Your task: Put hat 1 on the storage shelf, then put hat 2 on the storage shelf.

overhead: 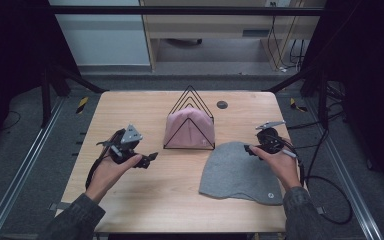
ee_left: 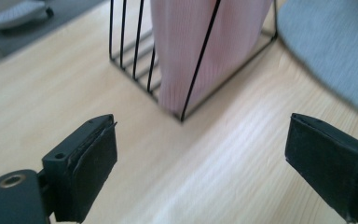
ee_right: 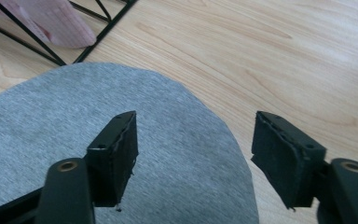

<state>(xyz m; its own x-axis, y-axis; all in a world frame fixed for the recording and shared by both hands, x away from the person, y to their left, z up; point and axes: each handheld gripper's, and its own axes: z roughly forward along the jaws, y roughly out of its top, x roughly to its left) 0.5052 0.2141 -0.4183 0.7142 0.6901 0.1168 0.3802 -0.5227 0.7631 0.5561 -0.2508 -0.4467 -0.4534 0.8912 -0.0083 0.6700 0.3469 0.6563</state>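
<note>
Lying beneath the open right hand-held gripper (ee_right: 193,158), grey beanie (ee_right: 74,140).

Dim room, dark at both sides; soft overhead light falls on the pale desk (overhead: 180,200), with faint shadows and slight blur in the left gripper view.

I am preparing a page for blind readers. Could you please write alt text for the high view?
A person at a wooden table holds open tongs in each hand: the left tongs over bare wood, the right tongs at the edge of a flat grey beanie. Between them, farther back, a black wire rack holds a pink beanie.
</note>
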